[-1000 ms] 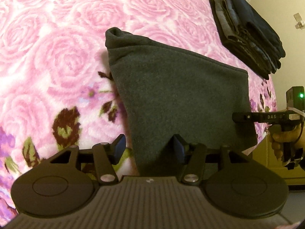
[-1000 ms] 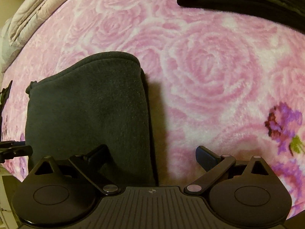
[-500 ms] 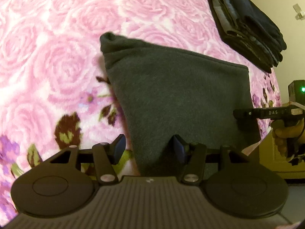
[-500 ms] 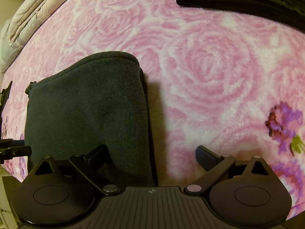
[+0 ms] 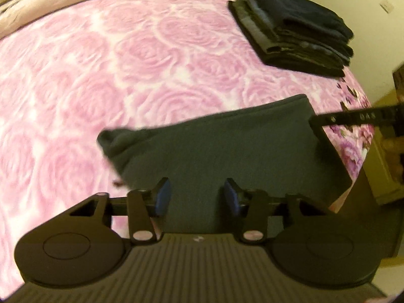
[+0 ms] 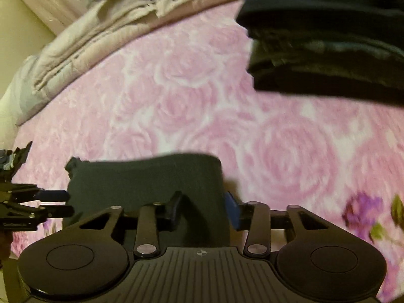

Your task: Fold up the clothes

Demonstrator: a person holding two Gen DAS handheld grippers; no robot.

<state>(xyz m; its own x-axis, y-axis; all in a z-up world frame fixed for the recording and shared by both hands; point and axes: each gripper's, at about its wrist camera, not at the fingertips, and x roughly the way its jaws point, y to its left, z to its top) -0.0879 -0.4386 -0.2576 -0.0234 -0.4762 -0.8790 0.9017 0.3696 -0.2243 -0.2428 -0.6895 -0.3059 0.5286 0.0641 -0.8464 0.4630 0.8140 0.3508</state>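
1. Dark fleece garment (image 5: 227,151): folded, near edge of the pink rose blanket (image 5: 126,75); its near hem lies between my jaws.
2. Left gripper (image 5: 195,197): jaws closing, near-left hem between the pads (image 5: 161,197); I cannot tell whether they press yet.
3. Right gripper (image 6: 204,209): jaws closing around the near-right corner, cloth bunched between them.
4. Handling, judged: soft, light, thick; it will sag, so take hold at both near corners through all layers.
5. Folded stack (image 5: 298,30): far right, well apart.
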